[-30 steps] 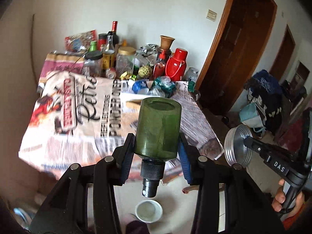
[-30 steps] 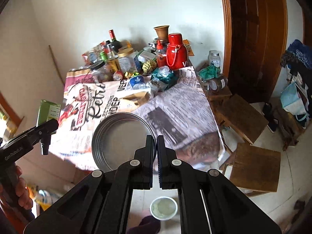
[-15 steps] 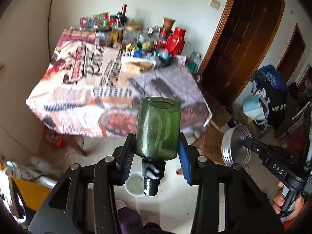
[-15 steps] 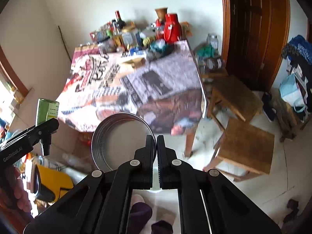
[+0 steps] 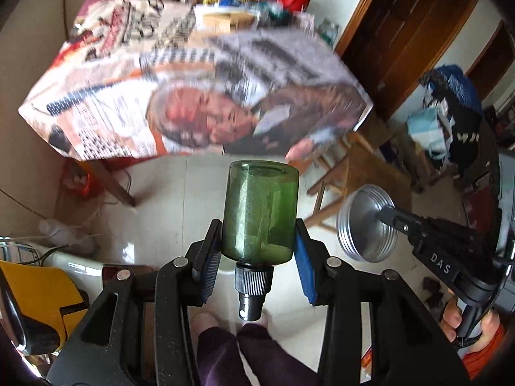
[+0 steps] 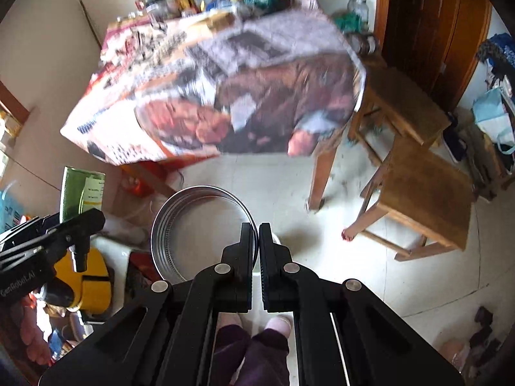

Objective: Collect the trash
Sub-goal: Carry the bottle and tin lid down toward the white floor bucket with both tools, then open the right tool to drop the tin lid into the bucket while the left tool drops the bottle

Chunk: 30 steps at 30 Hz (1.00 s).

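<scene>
A green glass bottle (image 5: 260, 215) with a black screw cap hangs upside down, cap toward the camera, and my left gripper (image 5: 257, 241) is shut on its sides with the blue pads. The bottle (image 6: 82, 193) also shows at the left of the right wrist view. My right gripper (image 6: 258, 228) is shut on the rim of a round silver metal lid (image 6: 199, 231). In the left wrist view that lid (image 5: 363, 228) hangs at the right, pinched by the right gripper (image 5: 386, 214). Both grippers point steeply down at the tiled floor.
A table under a newspaper-print cloth (image 5: 193, 96) stands ahead, crowded with jars and bottles at its far end. Two wooden stools (image 6: 425, 199) stand to the right by a brown door. A white round container (image 6: 277, 241) sits mostly hidden below the grippers. The person's feet (image 6: 276, 325) show beneath.
Both grippers have sunk and tipped downward, each keeping its hold. The table has slid up in both views, and the floor and the person's feet have come into sight.
</scene>
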Motion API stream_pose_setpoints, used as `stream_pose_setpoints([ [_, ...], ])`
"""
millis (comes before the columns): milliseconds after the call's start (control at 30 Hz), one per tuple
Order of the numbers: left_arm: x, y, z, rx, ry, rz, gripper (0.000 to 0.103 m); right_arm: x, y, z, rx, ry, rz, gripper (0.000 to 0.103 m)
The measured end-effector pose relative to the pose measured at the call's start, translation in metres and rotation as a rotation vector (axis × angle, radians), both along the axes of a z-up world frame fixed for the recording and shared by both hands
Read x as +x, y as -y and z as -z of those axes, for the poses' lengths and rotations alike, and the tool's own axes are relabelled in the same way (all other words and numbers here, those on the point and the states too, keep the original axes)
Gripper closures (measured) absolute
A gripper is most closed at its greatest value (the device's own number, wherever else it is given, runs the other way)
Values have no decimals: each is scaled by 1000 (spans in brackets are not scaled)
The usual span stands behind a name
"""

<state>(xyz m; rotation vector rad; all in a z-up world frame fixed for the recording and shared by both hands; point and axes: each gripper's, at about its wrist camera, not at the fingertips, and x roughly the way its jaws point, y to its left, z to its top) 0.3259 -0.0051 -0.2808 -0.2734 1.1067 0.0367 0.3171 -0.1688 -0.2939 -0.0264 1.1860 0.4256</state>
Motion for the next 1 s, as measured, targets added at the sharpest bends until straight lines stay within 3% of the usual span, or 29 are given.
stream_pose_setpoints([
  [267,15,-18,122,-20,-141,18,61,8,-23,113,-32,-101,9,99],
  [633,48,-49,316,-84,-278,-7,61,37,-42,279,-134,-199,-33,99],
  [767,57,-53,371,-80,-315,-8,61,49,-52,320,-150,-233,-59,99],
  [867,62,-53,394,-77,-323,6,61,57,-59,344,-105,-284,-62,98],
  [967,67,-54,414,-97,-345,15,61,63,-65,356,-89,-321,-65,85],
  [1000,68,-53,420,-109,-354,16,61,64,-66,358,-89,-324,-68,72],
])
